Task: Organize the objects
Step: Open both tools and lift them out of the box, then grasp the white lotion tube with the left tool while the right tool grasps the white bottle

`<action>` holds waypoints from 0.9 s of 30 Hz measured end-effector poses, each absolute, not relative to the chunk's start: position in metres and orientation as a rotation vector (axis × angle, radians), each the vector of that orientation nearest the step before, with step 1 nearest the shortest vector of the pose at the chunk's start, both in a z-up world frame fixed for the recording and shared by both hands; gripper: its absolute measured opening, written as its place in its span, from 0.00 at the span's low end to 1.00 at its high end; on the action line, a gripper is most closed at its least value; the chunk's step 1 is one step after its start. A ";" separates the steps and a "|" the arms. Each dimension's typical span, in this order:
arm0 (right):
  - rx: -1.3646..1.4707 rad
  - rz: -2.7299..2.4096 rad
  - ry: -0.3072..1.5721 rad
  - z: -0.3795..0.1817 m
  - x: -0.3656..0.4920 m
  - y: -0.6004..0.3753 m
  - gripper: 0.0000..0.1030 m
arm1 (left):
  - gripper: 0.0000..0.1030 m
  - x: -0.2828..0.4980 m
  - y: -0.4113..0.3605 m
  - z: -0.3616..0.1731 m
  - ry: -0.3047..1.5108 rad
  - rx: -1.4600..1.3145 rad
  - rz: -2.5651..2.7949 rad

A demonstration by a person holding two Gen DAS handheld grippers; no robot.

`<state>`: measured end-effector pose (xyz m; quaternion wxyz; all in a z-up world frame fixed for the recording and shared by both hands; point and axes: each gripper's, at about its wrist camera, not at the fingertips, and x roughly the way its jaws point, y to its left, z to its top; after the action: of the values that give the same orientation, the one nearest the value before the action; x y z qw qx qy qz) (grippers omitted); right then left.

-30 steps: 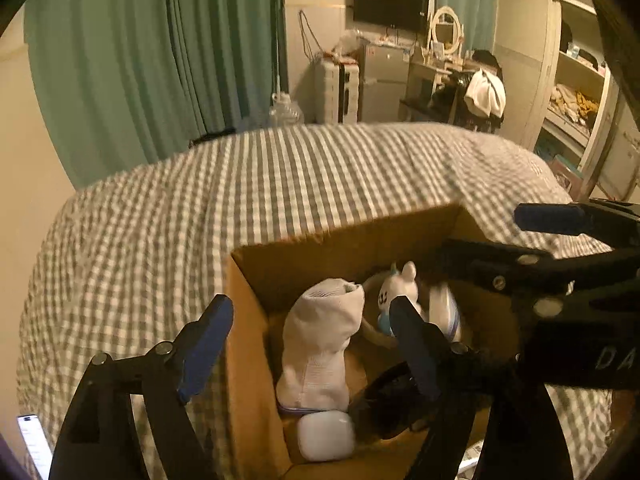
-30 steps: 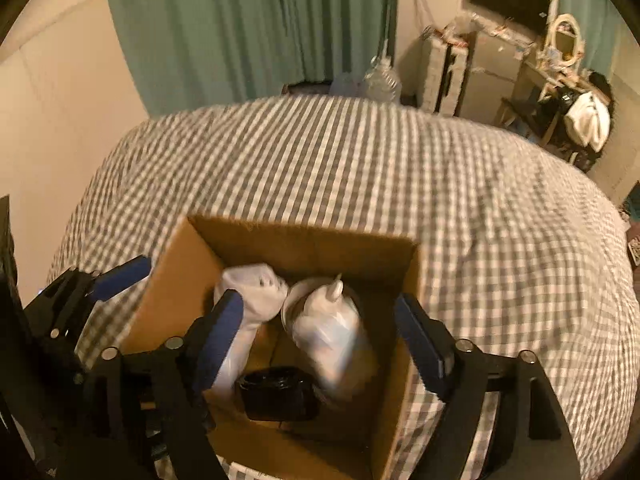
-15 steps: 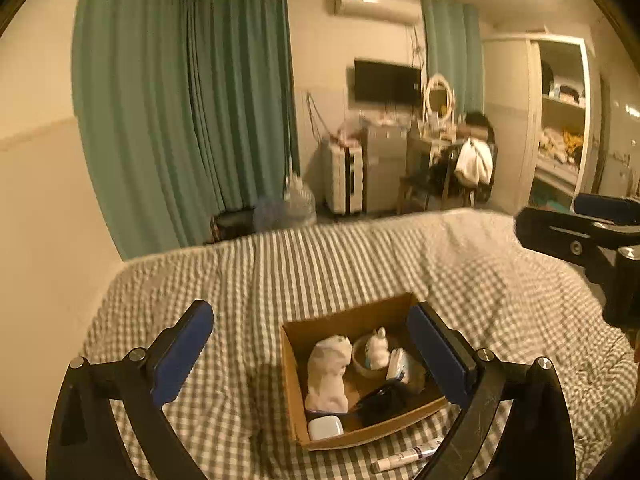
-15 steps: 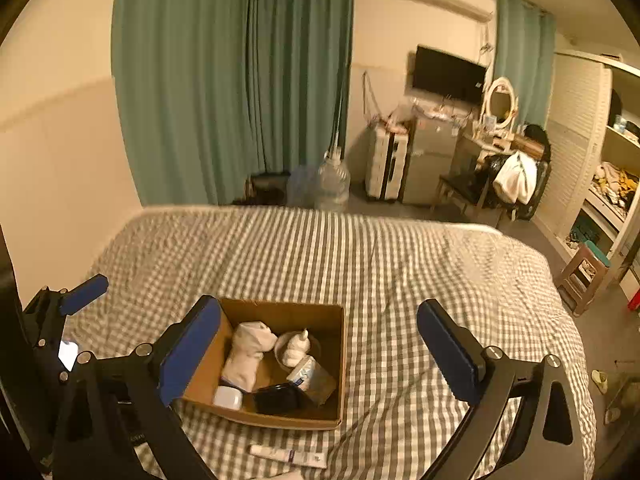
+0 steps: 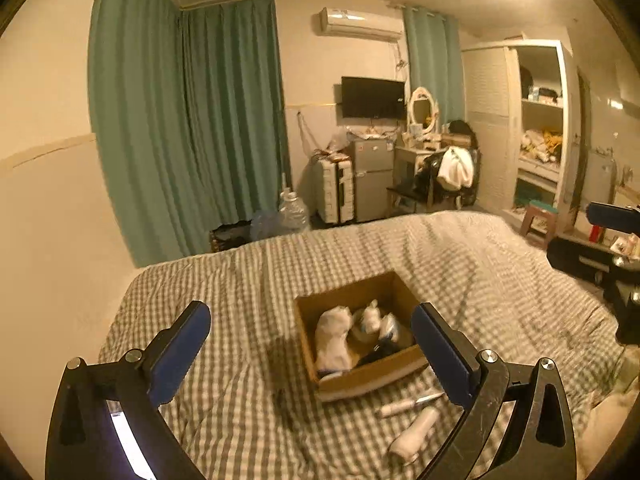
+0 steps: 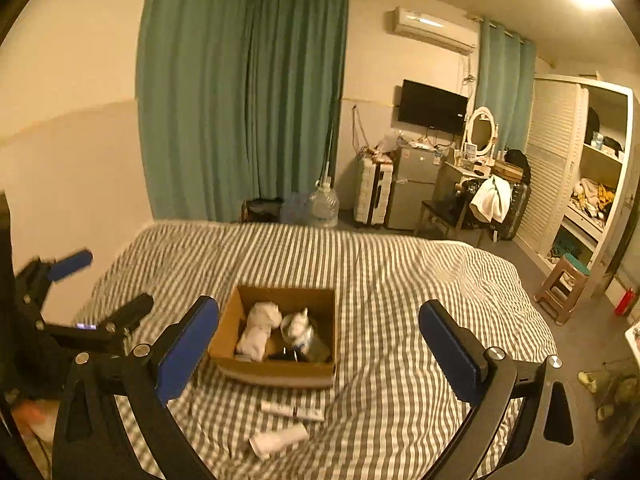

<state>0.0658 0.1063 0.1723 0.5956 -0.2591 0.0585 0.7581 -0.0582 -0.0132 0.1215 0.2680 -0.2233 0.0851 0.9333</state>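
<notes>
- Ahead of and below our left claw (image 5: 310, 346), the cardboard box (image 5: 360, 376) on the bed (image 5: 248, 280) already holds a white sock (image 5: 332, 336), a small figurine (image 6: 298, 322) and a dark item.
- Nearer us than the box, a tube (image 6: 292, 411) and a rolled white sock (image 6: 278, 439) lie unpacked (likely what's left).
- Both the left and right claw (image 6: 318, 340) have just spread wide, released, nothing between the jaws.

A lived-in bedroom: a gingham-covered bed (image 5: 360, 264) fills the middle, teal curtains (image 5: 192, 128) at eleven o'clock, wall television (image 5: 373, 97) and vanity mirror (image 5: 422, 109) at one, open wardrobe (image 5: 540, 128) at two.
</notes>
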 end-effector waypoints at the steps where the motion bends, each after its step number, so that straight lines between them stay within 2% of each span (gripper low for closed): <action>1: -0.607 1.752 0.135 0.162 0.065 0.104 0.98 | 1.00 -0.056 -0.015 0.115 0.244 -0.596 2.526; 5: -0.646 1.723 0.148 0.113 0.066 0.101 0.98 | 1.00 -0.055 -0.023 0.071 0.257 -0.640 2.551; 13: -0.784 1.638 0.372 -0.004 0.073 0.137 0.98 | 1.00 -0.074 -0.030 -0.030 0.183 -0.837 2.556; 18: -0.902 1.614 0.425 -0.064 0.058 0.158 0.97 | 1.00 -0.091 -0.033 -0.084 0.140 -0.982 2.507; 27: -1.055 1.552 0.529 -0.138 0.037 0.196 0.97 | 1.00 -0.115 -0.038 -0.112 0.126 -1.101 2.518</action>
<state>0.0373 0.1959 -0.1375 0.5614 -0.4478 0.2247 0.6586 -0.1149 -0.0383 -0.1117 0.1940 -0.3927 0.0449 0.8978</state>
